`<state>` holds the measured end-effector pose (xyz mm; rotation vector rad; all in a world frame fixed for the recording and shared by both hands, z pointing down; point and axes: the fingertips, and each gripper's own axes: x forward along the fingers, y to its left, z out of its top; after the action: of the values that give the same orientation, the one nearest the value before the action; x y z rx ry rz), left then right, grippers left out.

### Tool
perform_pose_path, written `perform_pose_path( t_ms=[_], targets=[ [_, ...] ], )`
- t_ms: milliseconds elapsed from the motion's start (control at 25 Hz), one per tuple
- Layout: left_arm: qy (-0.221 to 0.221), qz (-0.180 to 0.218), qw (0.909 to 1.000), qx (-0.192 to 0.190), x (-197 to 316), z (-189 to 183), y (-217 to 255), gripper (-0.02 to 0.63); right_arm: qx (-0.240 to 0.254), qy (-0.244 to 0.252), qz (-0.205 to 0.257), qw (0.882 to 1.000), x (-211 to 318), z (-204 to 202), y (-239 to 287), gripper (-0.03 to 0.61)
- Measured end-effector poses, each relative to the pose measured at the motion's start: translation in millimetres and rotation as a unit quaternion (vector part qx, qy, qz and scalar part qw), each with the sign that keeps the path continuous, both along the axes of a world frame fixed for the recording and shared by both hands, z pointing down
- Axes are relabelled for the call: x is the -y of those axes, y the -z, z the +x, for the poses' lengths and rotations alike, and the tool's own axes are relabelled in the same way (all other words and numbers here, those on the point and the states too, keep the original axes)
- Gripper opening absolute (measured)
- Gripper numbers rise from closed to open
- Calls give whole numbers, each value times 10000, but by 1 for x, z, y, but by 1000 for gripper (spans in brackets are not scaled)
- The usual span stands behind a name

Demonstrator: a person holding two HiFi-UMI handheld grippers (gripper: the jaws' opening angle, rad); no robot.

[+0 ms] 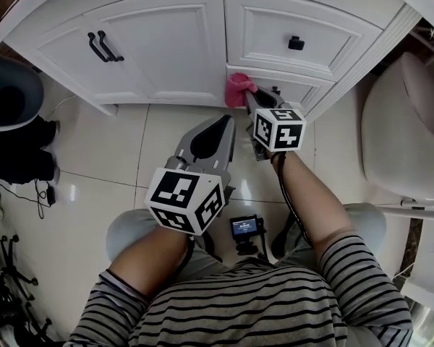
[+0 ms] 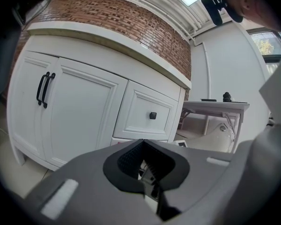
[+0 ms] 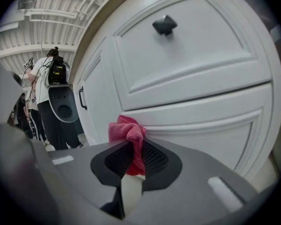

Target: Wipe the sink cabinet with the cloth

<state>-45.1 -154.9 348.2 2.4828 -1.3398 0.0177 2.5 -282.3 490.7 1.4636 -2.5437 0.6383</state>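
1. At the foot of the sink cabinet (image 1: 166, 42), the right gripper (image 1: 252, 96) was clenched on the pink cloth (image 1: 239, 89).
2. The cloth's bunched end lay against the cabinet face at the upper left corner of the lower drawer front (image 3: 201, 125), below the drawer with the black knob (image 3: 164, 25).
3. The left gripper (image 1: 220, 125) hung over the tiled floor (image 1: 108, 150), short of the cabinet, jaws pressed together on nothing.

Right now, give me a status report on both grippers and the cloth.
Right gripper shut on pink cloth, cloth at sink cabinet front, below knobbed drawer. Left gripper shut, empty, held back. Nothing blocking.
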Motion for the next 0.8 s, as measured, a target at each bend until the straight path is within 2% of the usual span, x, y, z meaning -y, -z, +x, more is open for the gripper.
perform_pose_path(
  t_ms=[160,400,600,800],
  targets=[
    [74,-41,9998,-151,3,-9,1,-2,-137,-359,-468,9982,21,4,-48,49],
    [-9,-154,9997,-215,6,-7,-6,-3,-280,-919,-956,9908,23,54,-103,49],
    [-72,-198,9997,-151,8,3,-12,-2,-340,-1253,-1088,9856,19,100,-117,49],
    [-120,-216,9997,-62,10,12,-17,-2,-284,-1955,-1183,9731,11,169,-113,48]
  ],
)
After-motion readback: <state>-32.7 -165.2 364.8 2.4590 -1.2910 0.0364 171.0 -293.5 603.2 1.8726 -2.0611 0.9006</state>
